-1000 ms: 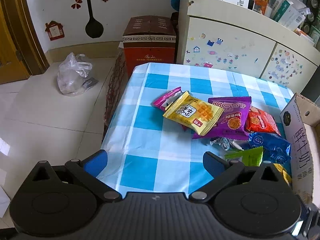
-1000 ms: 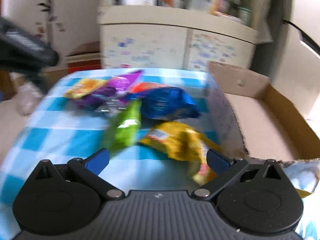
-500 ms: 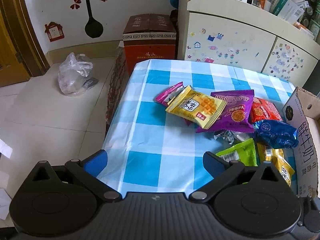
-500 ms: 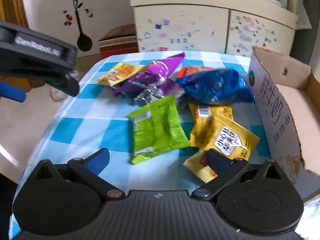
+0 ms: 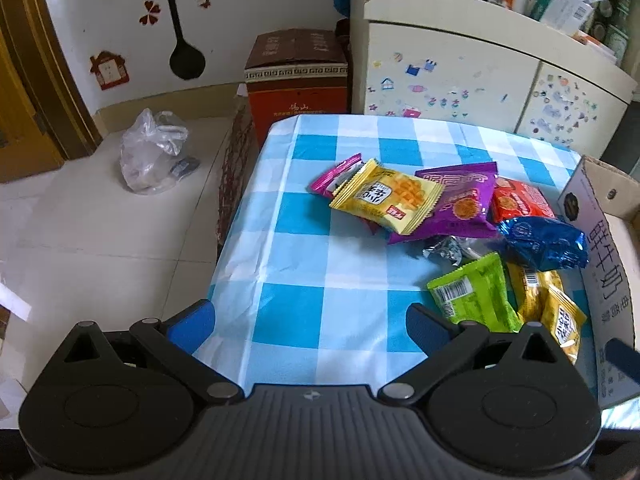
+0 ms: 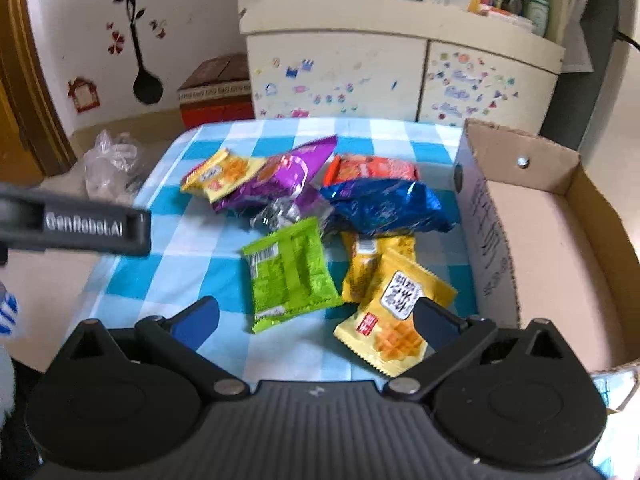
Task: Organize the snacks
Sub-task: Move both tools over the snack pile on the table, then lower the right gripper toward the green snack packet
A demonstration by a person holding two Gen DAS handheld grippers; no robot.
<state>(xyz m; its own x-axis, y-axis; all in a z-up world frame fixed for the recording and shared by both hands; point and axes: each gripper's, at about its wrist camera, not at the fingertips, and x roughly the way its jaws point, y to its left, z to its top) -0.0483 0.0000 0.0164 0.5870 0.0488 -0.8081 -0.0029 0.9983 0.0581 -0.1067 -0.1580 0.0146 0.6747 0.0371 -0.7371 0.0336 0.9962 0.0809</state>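
Several snack packets lie on the blue-checked tablecloth (image 5: pixel 304 256): a yellow waffle packet (image 5: pixel 386 196), a purple one (image 5: pixel 456 204), an orange one (image 5: pixel 520 202), a blue foil bag (image 5: pixel 544 242), a green packet (image 6: pixel 288 272) and yellow packets (image 6: pixel 396 304). An open cardboard box (image 6: pixel 540 248) stands to their right and nothing shows inside it. My left gripper (image 5: pixel 308 320) hovers open over the table's near edge, holding nothing. My right gripper (image 6: pixel 316 318) is open just short of the green and yellow packets, also holding nothing.
A cream cabinet (image 5: pixel 472 76) with stickers stands behind the table. A red-brown carton (image 5: pixel 296 76) and a plastic bag (image 5: pixel 154 152) sit on the tiled floor at left. The left gripper's body (image 6: pixel 76 226) crosses the right wrist view at left.
The right gripper has pulled back and steadied, so the green and yellow packets now lie further ahead of its fingers. The left view has shifted a little, showing more packets.
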